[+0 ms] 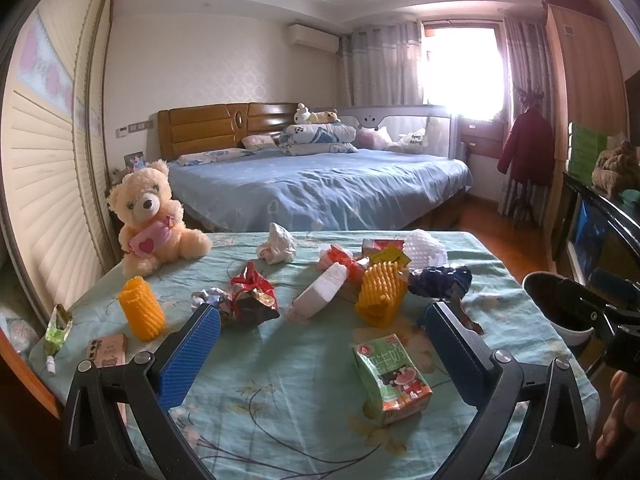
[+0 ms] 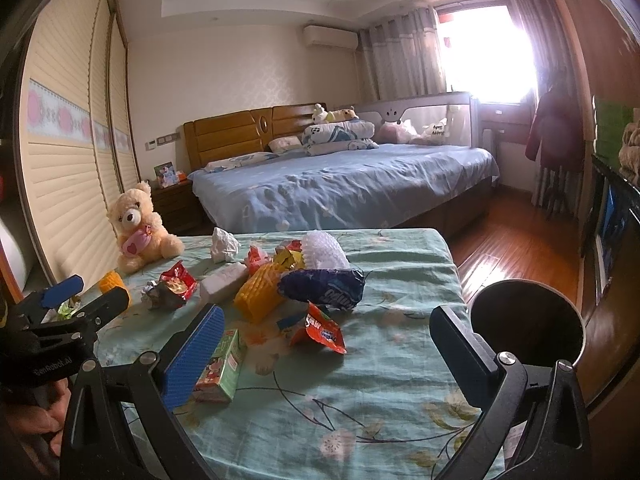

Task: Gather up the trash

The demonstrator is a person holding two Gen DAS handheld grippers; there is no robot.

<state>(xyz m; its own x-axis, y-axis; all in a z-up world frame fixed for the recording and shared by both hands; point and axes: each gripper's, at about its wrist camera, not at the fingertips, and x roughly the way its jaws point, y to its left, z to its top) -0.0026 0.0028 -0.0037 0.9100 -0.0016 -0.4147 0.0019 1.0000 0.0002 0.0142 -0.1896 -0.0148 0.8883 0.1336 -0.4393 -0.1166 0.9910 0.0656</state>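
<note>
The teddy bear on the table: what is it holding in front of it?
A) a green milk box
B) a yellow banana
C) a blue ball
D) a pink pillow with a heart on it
D: the teddy bear sits upright at the far left corner of the table, hugging a pink pillow with a red heart.

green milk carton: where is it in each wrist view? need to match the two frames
Left wrist: milk carton lies on the tablecloth low and right of centre, between the open left gripper's fingers, nearer the right one.
Right wrist: the carton lies low and left of centre, partly behind the open right gripper's left finger.
Shared landmark: teddy bear at the table's far left corner.
</note>
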